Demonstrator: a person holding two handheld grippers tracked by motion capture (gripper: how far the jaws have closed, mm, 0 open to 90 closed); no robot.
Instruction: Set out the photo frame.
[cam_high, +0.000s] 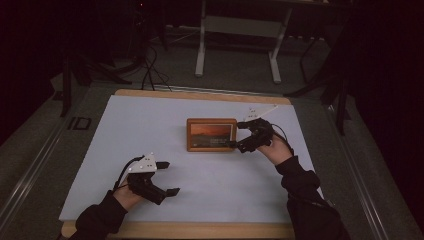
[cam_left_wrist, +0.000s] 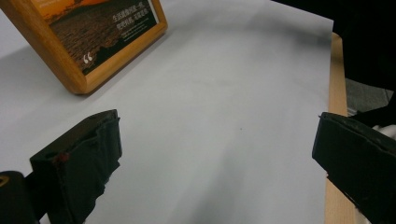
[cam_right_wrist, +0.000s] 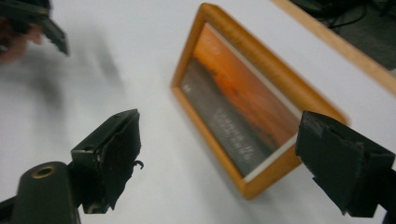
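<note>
The wooden frame (cam_high: 211, 134) lies flat mid-worktop, its sunset picture carrying white quotation marks and lines of small text I cannot read. My right hand-held gripper (cam_high: 239, 135) sits at its right edge, jaws spread, grasping nothing. My left hand-held gripper (cam_high: 169, 178) rests nearer me, also released. A white sheet (cam_high: 150, 130) covers the wood-edged worktop (cam_high: 200, 230); the room beyond is dark.

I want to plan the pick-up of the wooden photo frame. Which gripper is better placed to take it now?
Probably the right gripper. Its open fingers sit at the right end of the wooden photo frame, one on each side of that edge. The left gripper, also open, is farther back near the front of the white table sheet.
</note>
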